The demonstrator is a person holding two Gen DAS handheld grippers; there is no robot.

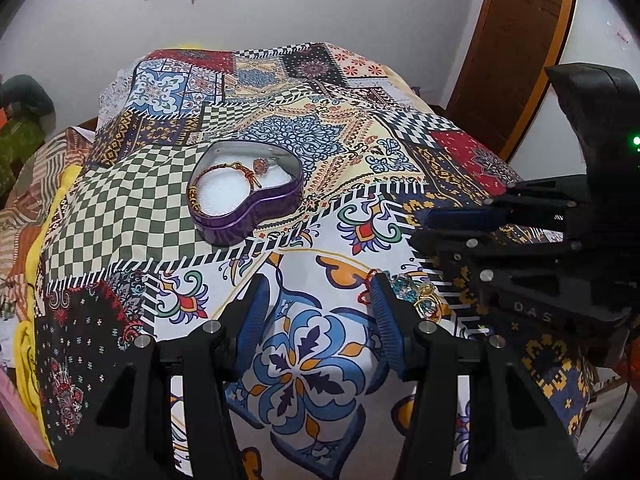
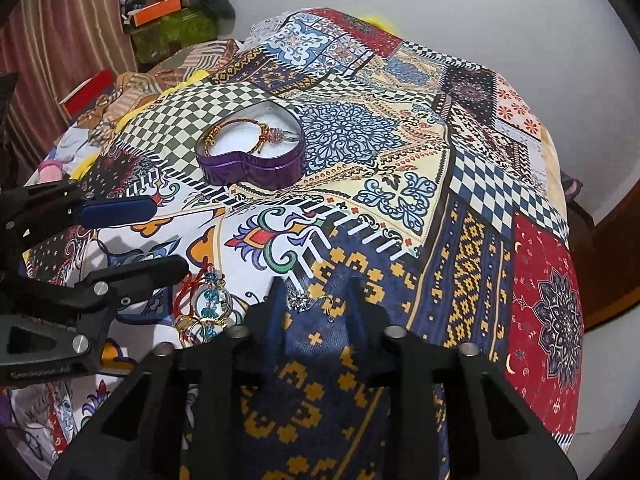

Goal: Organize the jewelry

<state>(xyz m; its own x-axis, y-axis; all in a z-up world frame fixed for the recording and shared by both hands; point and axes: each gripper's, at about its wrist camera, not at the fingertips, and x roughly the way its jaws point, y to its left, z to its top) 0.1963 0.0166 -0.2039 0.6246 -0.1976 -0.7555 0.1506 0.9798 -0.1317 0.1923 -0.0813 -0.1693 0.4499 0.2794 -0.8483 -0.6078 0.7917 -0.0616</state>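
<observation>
A purple heart-shaped tin [image 1: 246, 216] [image 2: 256, 166] sits on the patterned bedspread, lined with white foam, holding a red and gold bracelet [image 1: 224, 170] [image 2: 236, 124] and a ring [image 1: 262, 166] [image 2: 280, 135]. A pile of loose jewelry [image 1: 416, 292] [image 2: 206, 304] with blue beads, gold rings and red cord lies near both grippers. A small silver piece [image 2: 300, 300] lies between my right gripper's fingers. My left gripper [image 1: 316, 312] is open and empty, its right finger beside the pile. My right gripper [image 2: 316, 300] is open, low over the cloth.
The patterned bedspread [image 1: 320, 360] [image 2: 480, 200] covers the whole surface and drops off at its edges. A wooden door [image 1: 516, 40] stands at the right. Boxes and clutter [image 2: 168, 12] sit beyond the far left corner.
</observation>
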